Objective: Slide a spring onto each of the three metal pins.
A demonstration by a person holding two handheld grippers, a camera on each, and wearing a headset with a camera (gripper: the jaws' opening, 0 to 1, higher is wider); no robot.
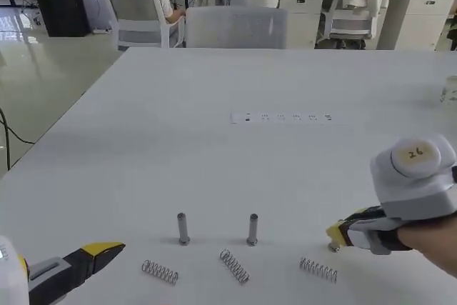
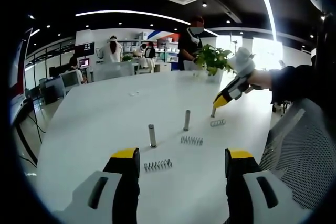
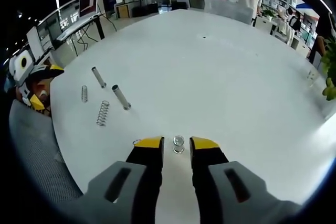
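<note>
The third pin (image 3: 178,143) stood upright between the narrowly parted jaws of our right gripper (image 1: 335,236), its spring (image 1: 318,269) lying near on the table (image 1: 214,141). Closing off-centre could have toppled it. Our left gripper (image 2: 182,153) hung spread, empty.

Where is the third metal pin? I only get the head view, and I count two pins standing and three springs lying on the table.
Observer: In the right gripper view the third pin stands upright between the jaws of the right hand-held gripper.
Operator: Is it squeezing the pin?
Observer: No, the jaws are open, with a gap on each side of the pin.
Operator: And the one at my bottom left?
Observer: The left hand-held gripper is open and empty, and the leftmost spring lies on the table just ahead of its jaws.
</note>
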